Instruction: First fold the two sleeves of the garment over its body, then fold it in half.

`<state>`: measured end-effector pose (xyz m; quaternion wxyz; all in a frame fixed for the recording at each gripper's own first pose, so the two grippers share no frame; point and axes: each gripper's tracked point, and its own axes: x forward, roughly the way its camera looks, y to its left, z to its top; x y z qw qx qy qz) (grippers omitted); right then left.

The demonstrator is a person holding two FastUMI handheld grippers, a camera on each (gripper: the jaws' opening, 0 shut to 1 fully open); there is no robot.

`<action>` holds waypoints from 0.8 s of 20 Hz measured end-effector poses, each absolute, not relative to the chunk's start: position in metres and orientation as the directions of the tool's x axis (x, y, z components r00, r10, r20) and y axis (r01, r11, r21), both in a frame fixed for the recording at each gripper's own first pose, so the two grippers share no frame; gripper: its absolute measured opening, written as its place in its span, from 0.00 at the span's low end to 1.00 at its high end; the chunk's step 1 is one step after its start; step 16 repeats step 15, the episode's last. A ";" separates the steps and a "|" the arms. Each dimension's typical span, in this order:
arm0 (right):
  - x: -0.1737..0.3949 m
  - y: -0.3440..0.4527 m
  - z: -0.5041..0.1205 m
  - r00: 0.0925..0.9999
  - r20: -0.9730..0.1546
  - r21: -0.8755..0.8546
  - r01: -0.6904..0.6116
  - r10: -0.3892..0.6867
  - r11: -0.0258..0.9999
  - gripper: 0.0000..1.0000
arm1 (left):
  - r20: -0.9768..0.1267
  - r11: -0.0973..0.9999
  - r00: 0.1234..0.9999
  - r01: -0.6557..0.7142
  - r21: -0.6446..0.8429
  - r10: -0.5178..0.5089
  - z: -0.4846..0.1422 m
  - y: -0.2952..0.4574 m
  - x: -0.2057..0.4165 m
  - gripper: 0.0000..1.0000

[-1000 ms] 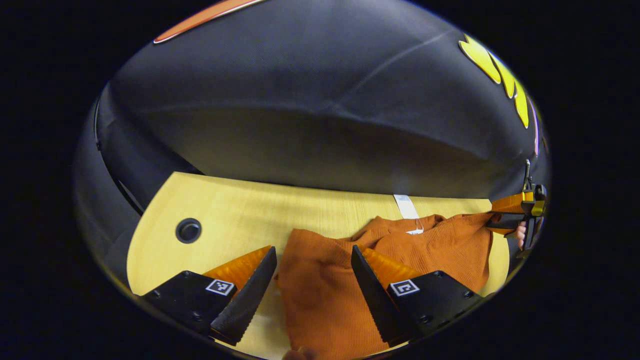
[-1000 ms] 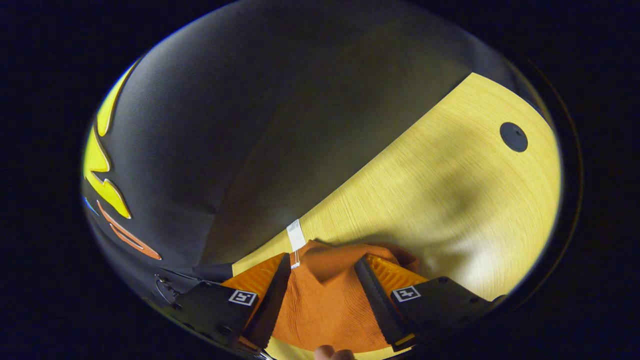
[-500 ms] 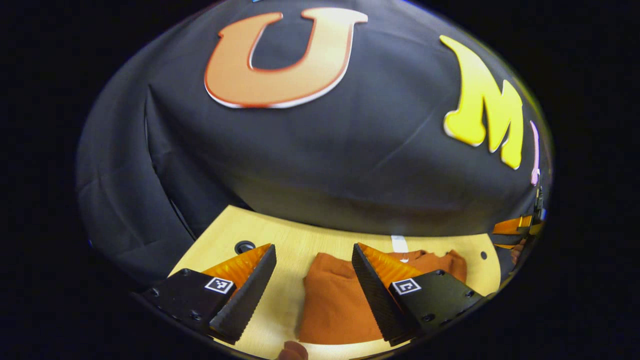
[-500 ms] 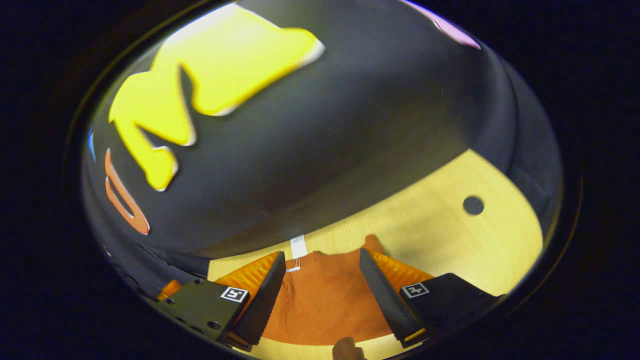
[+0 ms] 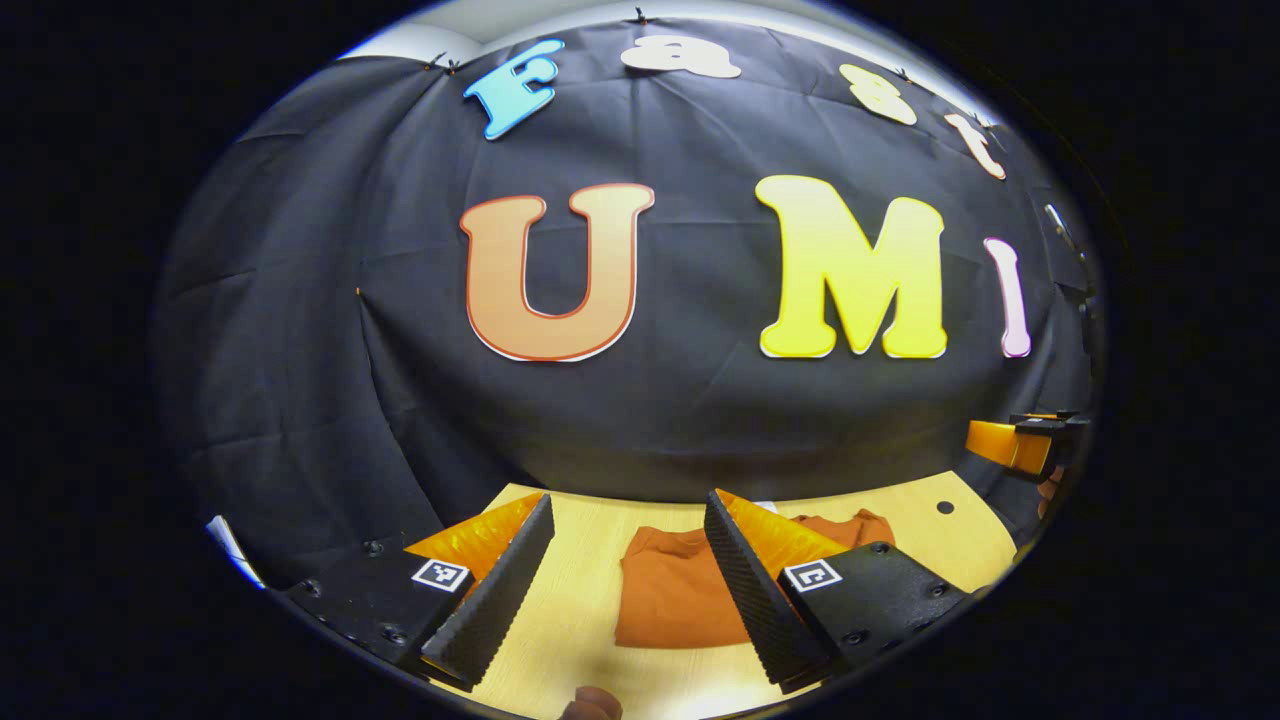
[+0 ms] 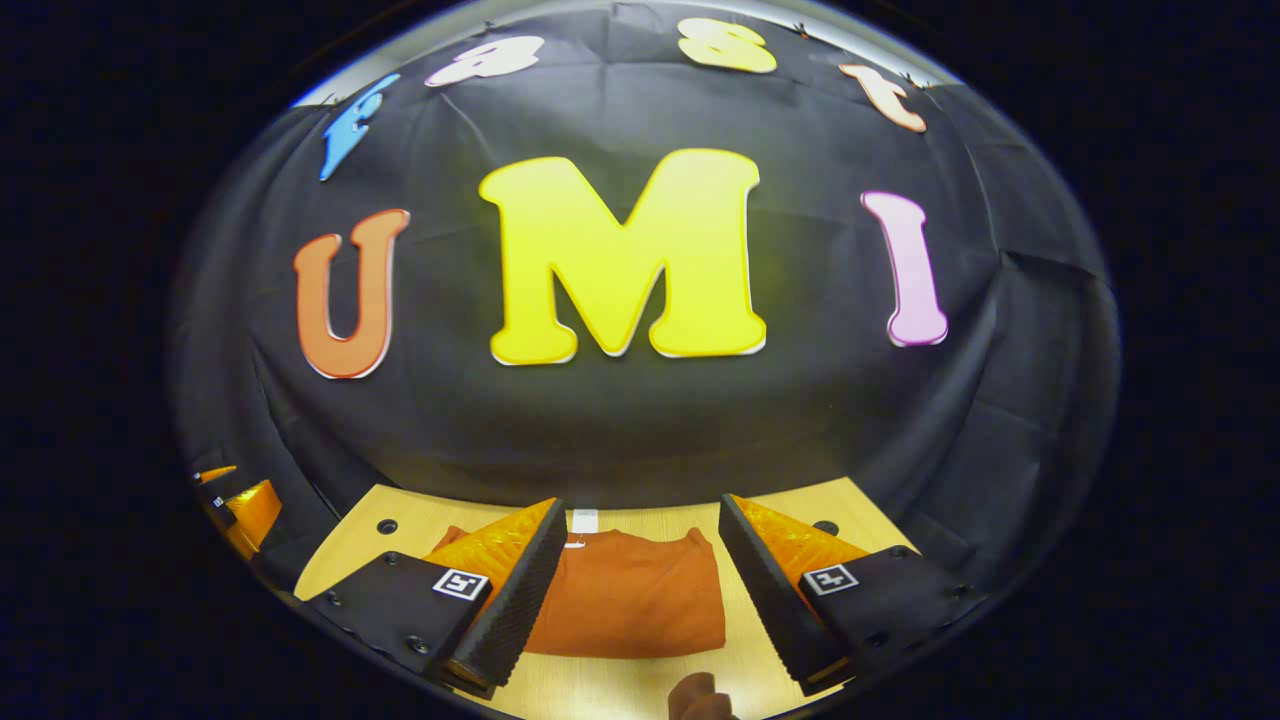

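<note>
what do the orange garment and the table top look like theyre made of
Garment: soft matte orange fabric, probably a knit; it folds without creasing sharply, though no weave shows.
Table: pale wood or wood-look laminate with faint straight grain and a smooth, low-sheen finish.

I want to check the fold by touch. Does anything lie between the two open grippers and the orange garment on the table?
Nothing visible does. The folded garment lies alone on the bare table, below the open right gripper and left gripper.
</note>
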<state>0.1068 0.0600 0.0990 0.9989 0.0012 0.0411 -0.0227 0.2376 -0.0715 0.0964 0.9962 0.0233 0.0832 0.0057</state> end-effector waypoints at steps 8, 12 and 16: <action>-0.021 0.058 0.101 0.997 0.075 -0.076 0.039 -0.034 0.996 0.94 | -0.125 1.000 0.992 0.028 -0.001 -0.028 0.081 -0.095 0.152 1.00; -0.030 0.027 0.087 0.995 0.039 -0.025 0.098 -0.097 0.995 0.96 | -0.136 0.999 0.989 0.051 -0.008 -0.051 0.078 -0.100 0.143 0.98; -0.029 0.023 0.079 0.994 0.007 -0.005 0.108 -0.108 0.994 0.96 | -0.114 0.998 0.991 0.062 -0.006 -0.063 0.085 -0.106 0.145 0.98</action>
